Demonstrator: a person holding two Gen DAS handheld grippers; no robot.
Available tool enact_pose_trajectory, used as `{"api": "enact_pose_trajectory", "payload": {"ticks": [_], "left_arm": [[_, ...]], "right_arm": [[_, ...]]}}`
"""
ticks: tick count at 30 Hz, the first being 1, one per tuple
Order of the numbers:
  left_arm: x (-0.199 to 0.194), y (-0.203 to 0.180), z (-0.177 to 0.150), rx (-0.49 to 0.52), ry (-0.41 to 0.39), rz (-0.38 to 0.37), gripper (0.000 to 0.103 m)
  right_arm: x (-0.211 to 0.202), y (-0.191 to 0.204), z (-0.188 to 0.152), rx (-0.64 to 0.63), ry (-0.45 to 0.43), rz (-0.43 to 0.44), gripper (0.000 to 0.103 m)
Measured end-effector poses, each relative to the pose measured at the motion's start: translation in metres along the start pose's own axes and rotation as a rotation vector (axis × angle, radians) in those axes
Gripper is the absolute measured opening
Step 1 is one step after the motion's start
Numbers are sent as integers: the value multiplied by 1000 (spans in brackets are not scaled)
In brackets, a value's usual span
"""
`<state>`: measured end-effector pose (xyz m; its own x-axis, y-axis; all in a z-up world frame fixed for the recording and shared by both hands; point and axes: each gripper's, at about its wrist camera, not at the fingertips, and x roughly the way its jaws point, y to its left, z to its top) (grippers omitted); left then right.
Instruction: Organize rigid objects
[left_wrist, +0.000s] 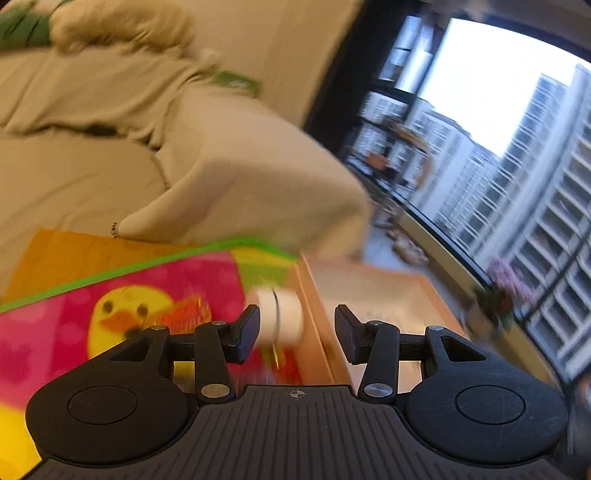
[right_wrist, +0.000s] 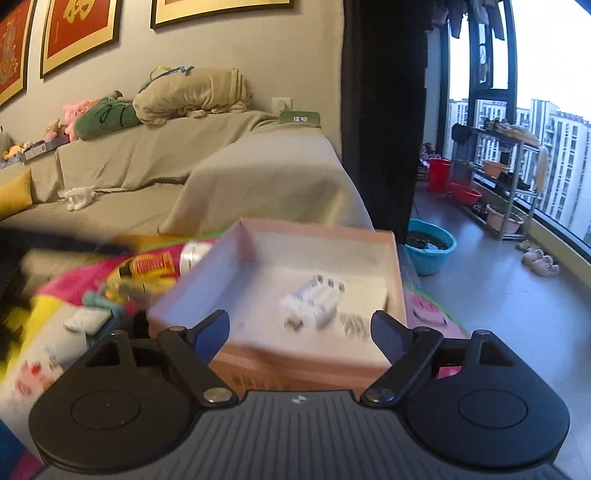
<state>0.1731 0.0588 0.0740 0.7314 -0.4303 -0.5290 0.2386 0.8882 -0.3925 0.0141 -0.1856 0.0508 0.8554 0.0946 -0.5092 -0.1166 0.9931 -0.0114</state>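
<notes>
Box (right_wrist: 317, 236), cardboard, open-topped, pale lining: sits centre frame in the right wrist view, on a bright children's mat (right_wrist: 40, 317). Already inside, lower right of its floor: white plastic plug-like pieces (right_wrist: 317, 299) and small metal bits (right_wrist: 354, 325), blurred.

Roll, white, tape-like (left_wrist: 280, 314): lower centre of the left wrist view, just ahead of the left tongs (left_wrist: 297, 328), resting on the mat beside the box's wall (left_wrist: 314, 314). Judged light, stiff, smooth-sided; best taken across its flat faces or across the rim, since the curved side may slip or roll away.

Bottle, orange label (right_wrist: 151, 264): left of the box in the right view, lying on its side. Judged light, hard and slick; grip across the middle of the body. Label text too blurred to read.

Flat white item (right_wrist: 86, 319) and teal piece (right_wrist: 101, 301): lower left of the right view, on the mat; kind not clear.

Left tongs: apart, part-way, nothing between the pads; the roll lies near the left pad, contact not clear.

Right tongs (right_wrist: 301, 334): wide apart, empty, over the box's near wall.

Writing: green clock (right_wrist: 300, 118) on the sofa arm (right_wrist: 266, 173), digits seem to read 16:42. Red framed wall pieces (right_wrist: 79, 22) carry gold characters, not legible. Mat shows a yellow duck (left_wrist: 129, 314).
</notes>
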Motion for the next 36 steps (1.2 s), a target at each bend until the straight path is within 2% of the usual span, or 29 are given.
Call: {"api": "enact_pose_trajectory", "payload": {"ticks": [3,6,9,11,16,20,26,28,29,31,33,36], "left_arm": [[39,12,17,-131,47,74,49],[71,24,19,-240,122,90,49],[90,32,20,-280,167,44,47],[92,32,20,-253,183,14,45],[64,21,11,-69,188,-38,39],[29,16,-15,41,201,-93,33],[-1,-2,-57,227,231,-92,32],[-9,-6,-68,245,260,-126,31],[-12,-4,-72,241,271,-157,26],[-23,-6,-80,221,286,-221,25],[-38,-6,-86,206,259,-249,25],[-57,1,-78,108,147,-257,25]], "right_arm": [[-9,-5,-15,-6,10,-17,84],[-16,-15,-23,-5,14,-40,84],[-19,-28,-31,16,25,-64,84],[-17,-33,-34,32,40,-69,84],[-17,-35,-39,58,42,-56,84],[-14,-29,-36,64,45,-31,84],[-10,-8,-34,44,53,11,84],[-10,-1,-33,30,55,20,84],[-11,3,-33,20,56,25,84],[-12,8,-32,4,58,28,84],[-13,11,-31,-12,59,25,84],[-12,14,-29,-23,56,19,84]]}}
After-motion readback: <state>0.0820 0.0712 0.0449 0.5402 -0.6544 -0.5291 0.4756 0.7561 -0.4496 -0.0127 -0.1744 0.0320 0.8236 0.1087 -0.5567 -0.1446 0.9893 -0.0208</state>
